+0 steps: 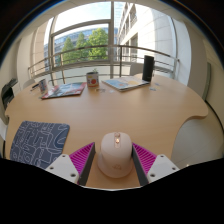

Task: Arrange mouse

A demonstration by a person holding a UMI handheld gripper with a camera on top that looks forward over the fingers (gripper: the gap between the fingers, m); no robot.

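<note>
**Mouse in the grip, mat not yet reached**

I had the gripper point(115, 160) closed on the mouse point(115, 152): both pink pads pressed its sides, and the white body sat between the fingers, nose pointing ahead over the table point(150, 110). The patterned mouse mat point(38, 142) lay near, off to the left of the fingers, with nothing on it. Well beyond the fingers I saw a cup point(92, 79), a magazine point(62, 90) and a notebook point(127, 84) by the window railing. I judged the pickup done; carrying the mouse across to the mat and letting go remained, if the mat was the goal.
</note>
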